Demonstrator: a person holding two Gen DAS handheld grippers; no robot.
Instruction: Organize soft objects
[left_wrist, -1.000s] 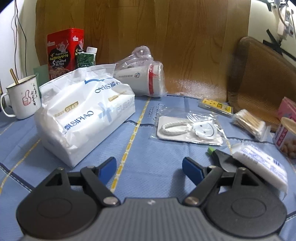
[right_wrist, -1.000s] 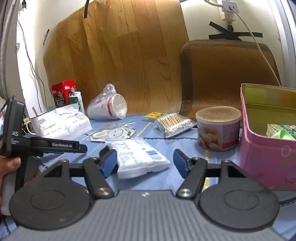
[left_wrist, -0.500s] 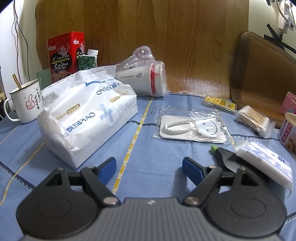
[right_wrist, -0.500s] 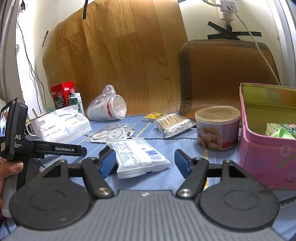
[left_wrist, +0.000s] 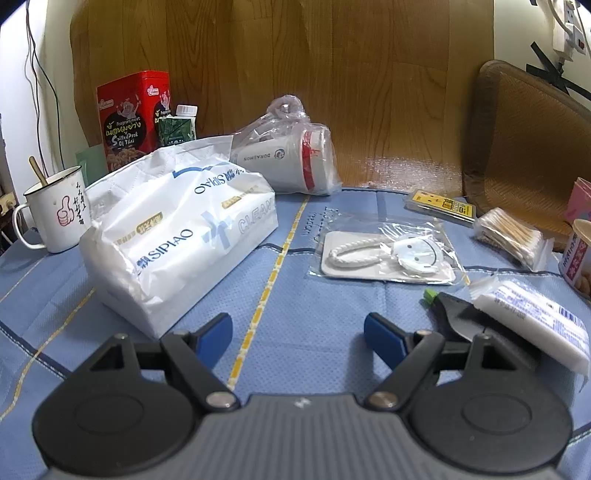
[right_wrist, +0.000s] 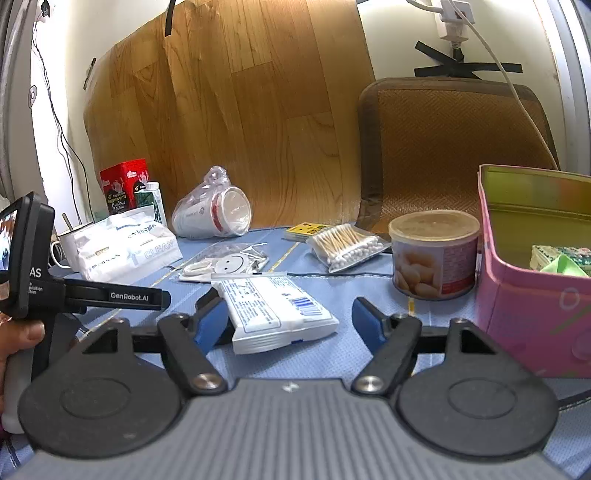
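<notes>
Blue quilted cloth (left_wrist: 303, 295) covers the table, and everything below is placed relative to the small white tissue pack (right_wrist: 275, 314) lying flat on it. Far to the pack's left stands an enamel mug (left_wrist: 55, 210) with a spoon in it, and behind that a red tin (left_wrist: 131, 114). Nearer, still left of the pack, sits the large SIPIAO tissue bag (left_wrist: 177, 236), resting on the cloth. Behind and left of the pack lies a bagged paper cup (right_wrist: 218, 214) on its side, and just behind the pack a clear sleeve with a smiley-face hook (right_wrist: 229, 264). Behind and right of it is a bag of cotton swabs (right_wrist: 345, 245), then a round snack tin (right_wrist: 434, 254), and furthest right a pink box (right_wrist: 532, 306) standing open.

The left gripper (left_wrist: 297, 334) has its jaws spread wide with only bare cloth between them; the big tissue bag lies just ahead of its left finger, not touched.

The right gripper (right_wrist: 286, 321) is also spread wide and grips nothing. The small pack lies between its blue pads, its left end against or very near the left pad (right_wrist: 208, 325), while the right pad stands apart from it. In the left wrist view the same pack (left_wrist: 532, 317) rests over a dark finger of the right gripper.
</notes>
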